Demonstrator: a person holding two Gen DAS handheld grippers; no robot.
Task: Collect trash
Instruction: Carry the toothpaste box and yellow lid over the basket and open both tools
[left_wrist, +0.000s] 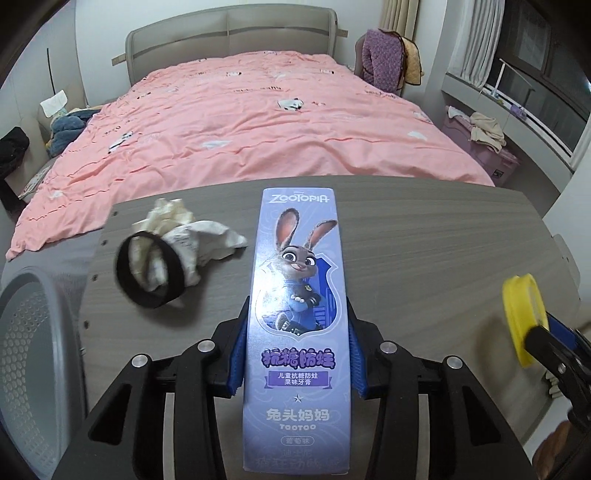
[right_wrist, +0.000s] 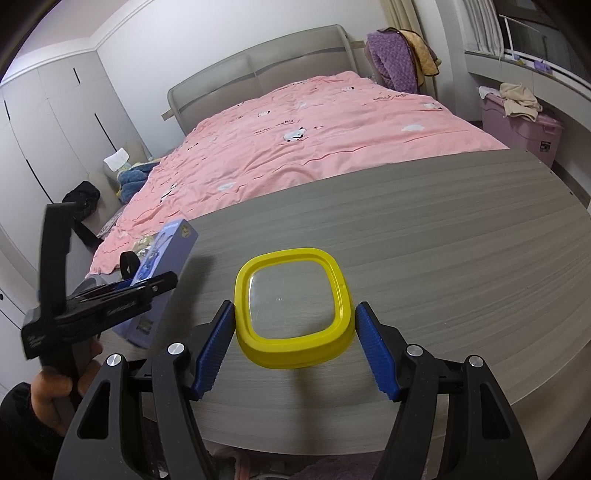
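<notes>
A purple Zootopia toothpaste box (left_wrist: 295, 295) sits lengthwise between the blue pads of my left gripper (left_wrist: 297, 310), which is shut on its sides. The right wrist view shows that box (right_wrist: 162, 266) tilted above the table's left end in the left gripper (right_wrist: 159, 286), with a hand below. My right gripper (right_wrist: 295, 306) is shut on a yellow-rimmed clear lid (right_wrist: 291, 332), held just over the table; the lid (left_wrist: 521, 317) also shows at the right of the left wrist view. Crumpled white paper (left_wrist: 184, 232) and a black ring (left_wrist: 149, 273) lie on the grey wooden table (left_wrist: 424, 240).
A grey perforated bin (left_wrist: 26, 332) stands below the table's left edge. A bed with a pink cover (left_wrist: 258, 122) runs beyond the table. A purple storage box (right_wrist: 524, 125) with cloths on it stands at the right, under the window.
</notes>
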